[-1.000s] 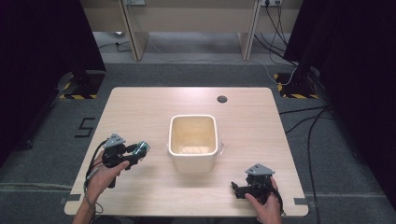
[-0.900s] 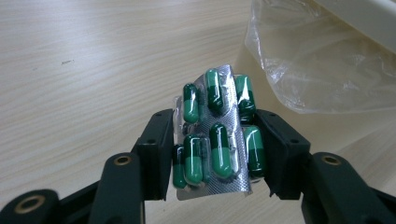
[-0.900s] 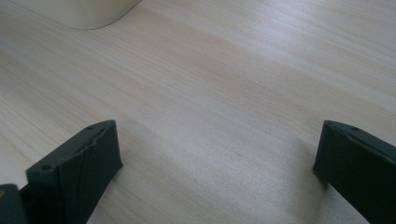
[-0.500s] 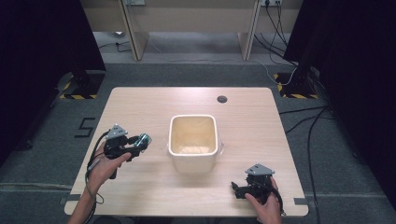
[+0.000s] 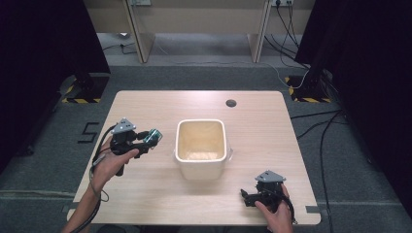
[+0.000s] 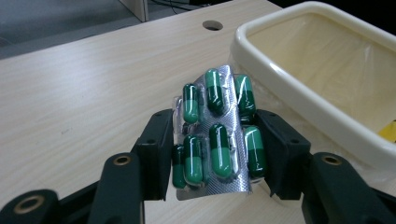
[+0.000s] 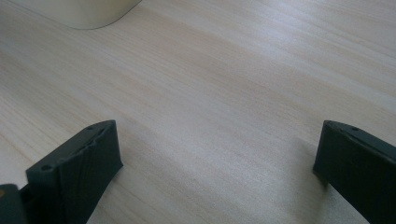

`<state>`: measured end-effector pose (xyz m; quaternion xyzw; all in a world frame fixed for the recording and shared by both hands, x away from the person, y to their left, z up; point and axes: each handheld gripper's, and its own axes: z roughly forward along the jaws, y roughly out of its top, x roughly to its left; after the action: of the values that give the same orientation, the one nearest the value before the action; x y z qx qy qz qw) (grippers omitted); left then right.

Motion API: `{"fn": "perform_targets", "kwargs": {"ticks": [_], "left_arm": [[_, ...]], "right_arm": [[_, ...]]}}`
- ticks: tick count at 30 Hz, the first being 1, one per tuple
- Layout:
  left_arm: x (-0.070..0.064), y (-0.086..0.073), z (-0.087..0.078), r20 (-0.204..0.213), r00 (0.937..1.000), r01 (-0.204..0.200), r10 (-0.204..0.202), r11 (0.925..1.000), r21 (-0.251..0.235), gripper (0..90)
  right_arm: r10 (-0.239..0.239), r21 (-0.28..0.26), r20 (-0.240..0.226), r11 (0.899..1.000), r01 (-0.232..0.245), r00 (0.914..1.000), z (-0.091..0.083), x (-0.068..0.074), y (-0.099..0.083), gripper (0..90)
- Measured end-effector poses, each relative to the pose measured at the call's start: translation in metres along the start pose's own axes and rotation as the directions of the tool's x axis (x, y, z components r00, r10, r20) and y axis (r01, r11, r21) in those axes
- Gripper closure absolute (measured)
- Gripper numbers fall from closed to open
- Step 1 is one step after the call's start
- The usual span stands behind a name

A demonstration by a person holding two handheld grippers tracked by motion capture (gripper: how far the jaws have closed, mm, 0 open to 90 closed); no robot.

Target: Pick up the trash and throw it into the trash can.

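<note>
Now the left tool (image 5: 151,139) has climbed from the lower left of the high view toward mid-left and nearer the bin (image 5: 200,148), so the pill pack (image 6: 215,131) clamped between its jaws looks, I judge, bound for a drop inside. The pack is crinkled silver foil with glossy two-tone green capsules under clear blisters; the bin is smooth cream plastic with rounded corners. The right tool (image 5: 252,196) rests wide open and empty on the pale wood-grain table (image 5: 145,104) at lower right.

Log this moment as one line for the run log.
left tongs: shut on blister pack, beside bin | right tongs: open, above bare table | bin: centre of table
</note>
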<state>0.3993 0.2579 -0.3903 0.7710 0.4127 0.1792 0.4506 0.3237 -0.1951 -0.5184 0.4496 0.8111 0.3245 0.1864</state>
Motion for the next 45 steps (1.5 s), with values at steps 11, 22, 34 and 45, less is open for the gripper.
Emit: {"fn": "perform_targets", "kwargs": {"ticks": [11, 22, 34, 45], "left_arm": [[-0.009, 0.024, 0.004, 0.038, 0.9990, -0.024, 0.025, 0.9995, -0.022, 49.1], [-0.030, 0.046, 0.017, 0.107, 0.9925, -0.057, 0.060, 0.9977, -0.037, 49.0], [-0.053, 0.062, 0.039, 0.181, 0.9797, -0.084, 0.086, 0.9963, -0.022, 48.8], [-0.064, 0.061, 0.059, 0.216, 0.9715, -0.104, 0.096, 0.9944, 0.023, 48.3]], "right_arm": [[-0.001, -0.003, 0.000, 1.000, 0.001, 1.0000, 0.000, 0.000, 0.000, 0.6], [-0.002, -0.005, 0.000, 1.000, 0.002, 1.0000, 0.000, 0.000, 0.000, 0.6], [-0.003, -0.004, 0.002, 1.000, 0.003, 1.0000, 0.000, 0.000, 0.000, 0.9], [-0.002, -0.005, 0.001, 1.000, 0.002, 1.0000, 0.000, 0.000, 0.000, 0.9]]}}
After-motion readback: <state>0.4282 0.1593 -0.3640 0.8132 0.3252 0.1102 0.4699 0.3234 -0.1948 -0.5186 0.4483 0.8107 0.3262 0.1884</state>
